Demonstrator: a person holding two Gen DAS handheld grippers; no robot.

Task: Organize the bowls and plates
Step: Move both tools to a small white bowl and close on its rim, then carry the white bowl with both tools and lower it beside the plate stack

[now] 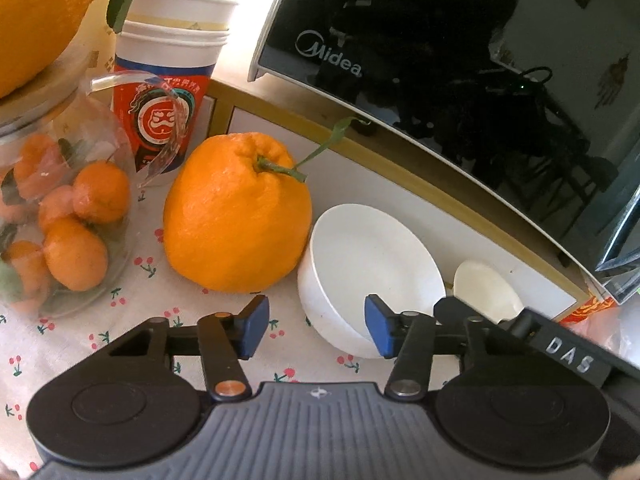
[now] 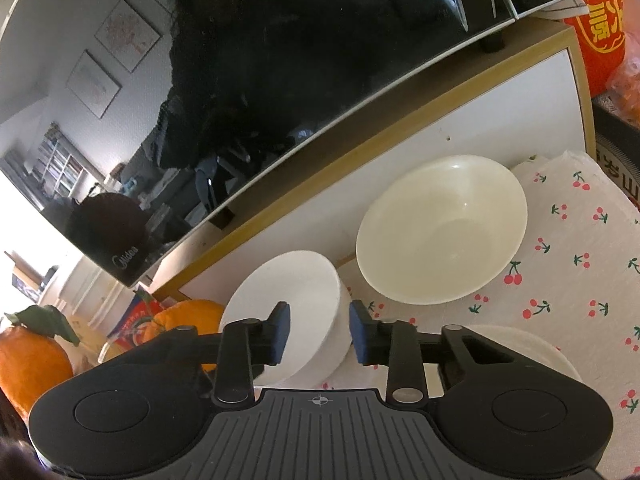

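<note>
**Both claws at the tilted white bowl**

In the left wrist view the left claw (image 1: 316, 330) stands half-wide. Its 9 o'clock pad (image 1: 254, 328) hangs over the cherry cloth (image 1: 132, 320), clear of the bowl, and its 3 o'clock pad lies in front of the white bowl's near wall. No pad visibly presses, so it holds nothing.

The white bowl (image 1: 372, 256) sits tilted at 1 o'clock from that claw, its mouth turned toward the microwave (image 1: 440, 80). It is just beside the big orange (image 1: 236, 216) at its 9 o'clock. A cream bowl (image 1: 484, 288) lies at its 3 o'clock, partly hidden by the other claw's black body.

In the right wrist view the right claw (image 2: 319, 334) is narrow and straddles the white bowl's (image 2: 288, 288) rim. One pad is over the inside and the other is just outside the wall. Whether they pinch the wall, I cannot tell. From this claw the cream bowl (image 2: 440, 232) rests upright at 1 o'clock, and a plate (image 2: 520, 344) shows at 3 o'clock behind its finger.

Far at 9 o'clock in the left view stands a jar (image 1: 60, 220) of small oranges, with stacked cups (image 1: 172, 40) behind it at 11.
</note>
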